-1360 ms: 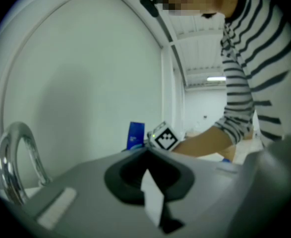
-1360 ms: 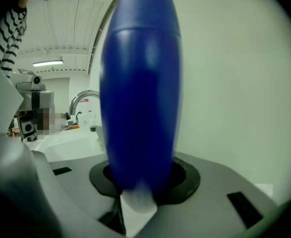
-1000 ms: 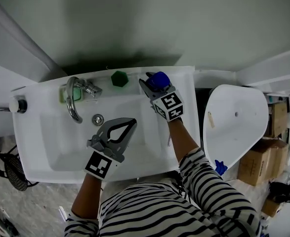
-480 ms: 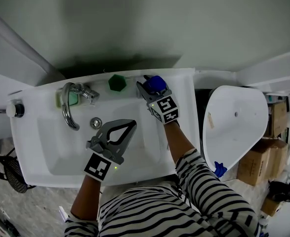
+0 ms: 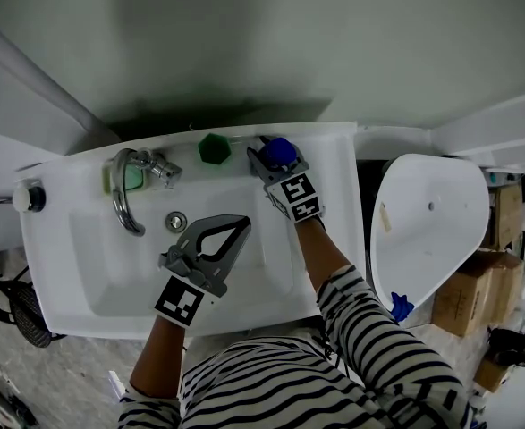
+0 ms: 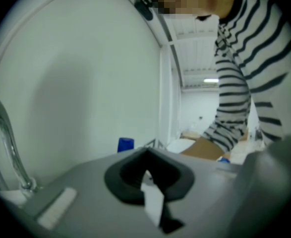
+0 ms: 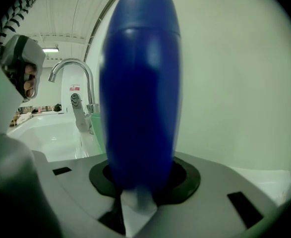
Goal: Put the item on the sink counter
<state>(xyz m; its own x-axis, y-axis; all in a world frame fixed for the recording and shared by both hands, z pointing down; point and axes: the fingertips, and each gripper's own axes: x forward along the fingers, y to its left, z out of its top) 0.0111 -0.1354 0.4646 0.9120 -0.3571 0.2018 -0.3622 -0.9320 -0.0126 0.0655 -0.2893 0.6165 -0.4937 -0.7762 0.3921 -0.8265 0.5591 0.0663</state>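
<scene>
Head view: a person in a striped top stands at a white sink (image 5: 65,275), with one pair of tongs in each hand.
Right tongs (image 5: 275,156): clamped on a blue bottle (image 5: 280,147), with one jaw on either side of it.
Bottle's place: at the back ledge of the sink surface, near its right end and close to the wall; no view shows whether its base touches the ledge.
Right gripper view: the blue bottle (image 7: 140,83) stands upright and fills the gap between the jaws. A pale wall is behind it and the faucet (image 7: 78,90) is off to the left.
Left tongs (image 5: 241,222): jaws together with nothing in them, hovering over the basin and well apart from the bottle. The left gripper view shows the tips meeting (image 6: 146,155).
Green item (image 5: 214,147): dark and faceted, on the back ledge just left of the bottle, between it and the faucet.
Faucet (image 5: 128,190): chrome and curved, at the back left, with its spout arching over the basin.
Drain (image 5: 176,222): in the basin floor, near the spout's end.
Beside the sink: a white rounded fixture (image 5: 423,231) on the right, with cardboard boxes (image 5: 477,284) beyond it.
</scene>
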